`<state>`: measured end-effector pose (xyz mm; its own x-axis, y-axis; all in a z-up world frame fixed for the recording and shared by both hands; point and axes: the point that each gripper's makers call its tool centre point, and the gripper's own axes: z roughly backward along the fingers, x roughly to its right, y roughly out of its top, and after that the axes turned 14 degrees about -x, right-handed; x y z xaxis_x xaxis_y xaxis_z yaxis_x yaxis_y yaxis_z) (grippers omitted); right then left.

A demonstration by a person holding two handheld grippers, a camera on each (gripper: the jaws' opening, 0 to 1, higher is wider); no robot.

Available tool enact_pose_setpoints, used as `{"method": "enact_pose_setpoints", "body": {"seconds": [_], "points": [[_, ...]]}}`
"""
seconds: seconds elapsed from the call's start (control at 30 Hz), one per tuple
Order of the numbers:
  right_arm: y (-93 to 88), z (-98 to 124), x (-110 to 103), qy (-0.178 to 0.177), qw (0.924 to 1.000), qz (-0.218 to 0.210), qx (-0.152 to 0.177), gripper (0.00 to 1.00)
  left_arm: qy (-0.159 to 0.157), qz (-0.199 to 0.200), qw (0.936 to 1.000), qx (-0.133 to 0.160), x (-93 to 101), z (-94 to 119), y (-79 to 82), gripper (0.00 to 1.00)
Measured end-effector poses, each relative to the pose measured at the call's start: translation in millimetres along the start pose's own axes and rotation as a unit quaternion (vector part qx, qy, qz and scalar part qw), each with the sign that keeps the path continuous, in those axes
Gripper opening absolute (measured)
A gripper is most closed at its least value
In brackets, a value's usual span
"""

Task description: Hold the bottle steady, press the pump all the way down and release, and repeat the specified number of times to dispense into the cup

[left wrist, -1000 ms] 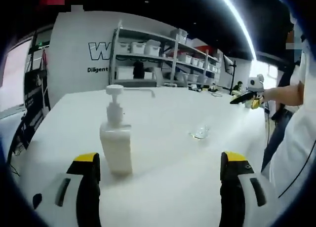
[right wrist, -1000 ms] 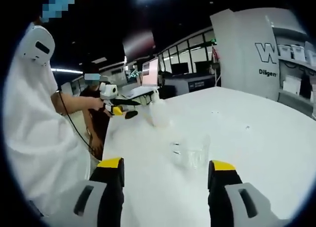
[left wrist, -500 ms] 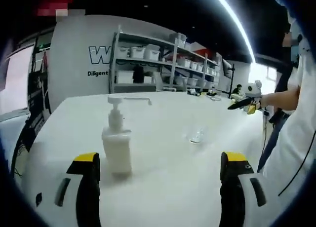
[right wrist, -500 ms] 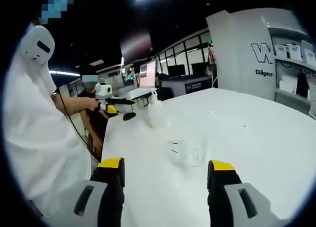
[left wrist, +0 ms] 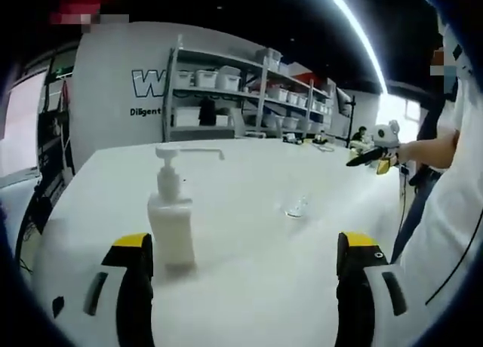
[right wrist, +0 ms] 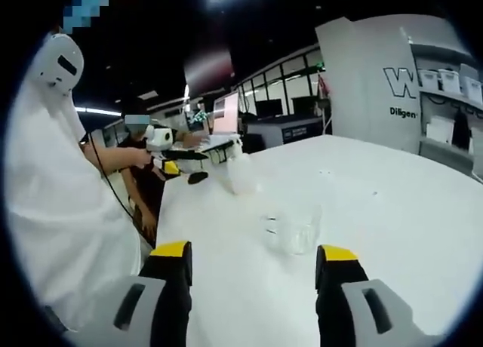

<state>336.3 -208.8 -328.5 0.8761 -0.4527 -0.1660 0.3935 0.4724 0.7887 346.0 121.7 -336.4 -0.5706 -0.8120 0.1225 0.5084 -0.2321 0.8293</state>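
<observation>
Left gripper: jaws spread wide, nothing between them, held above the near part of the white tabletop. Pump bottle stands upright just ahead of the left jaw tip, not touching it. White body, white pump head, long nozzle pointing toward the cup. Clear cup sits upright further along the tabletop, apart from the bottle, on the side the nozzle points to. Cannot tell whether the nozzle tip reaches over the cup.

Right gripper: jaws also apart, gripping nothing. In the right gripper view the cup stands just ahead of and between the jaw tips, clear of both. The bottle is beyond it, closer to the tabletop's far edge, blurred; detail is hard to read there.

Each gripper shows in the other's view: right gripper at the far right edge of the tabletop in the left gripper view, left gripper beside the bottle in the right gripper view, both held in the person's hands. Person in white clothing stands at the tabletop's edge.

Background: shelving rack with white bins, white wall panel with lettering, ceiling light strip.
</observation>
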Motion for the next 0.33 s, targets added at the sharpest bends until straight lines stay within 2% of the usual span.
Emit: {"method": "enact_pose_setpoints", "body": {"seconds": [0.13,0.17,0.23,0.27,0.3,0.33], "points": [[1.3,-0.6,0.2,-0.006,1.0,0.002,-0.001,0.65,0.0,0.001,1.0,-0.005,0.9,2.2,-1.2,0.99],[2.4,-0.6,-2.0,0.002,1.0,-0.007,0.002,0.64,-0.001,0.003,1.0,-0.005,0.9,2.6,-1.2,0.99],[2.1,-0.8,-1.4,-0.006,1.0,0.005,-0.001,0.64,-0.003,0.001,1.0,0.0,2.9,4.6,-0.6,0.99],[2.8,-0.7,-4.5,0.004,0.9999,-0.011,0.002,0.64,-0.004,0.003,1.0,-0.002,3.7,4.5,-1.0,0.99],[3.2,0.0,-1.0,-0.01,0.9999,0.001,0.002,0.65,-0.004,0.0,1.0,-0.002,4.0,5.4,-1.2,0.99],[2.3,0.2,-1.8,-0.008,1.0,0.002,0.0,0.64,-0.004,0.001,1.0,0.002,3.3,5.9,-0.6,0.99]]}}
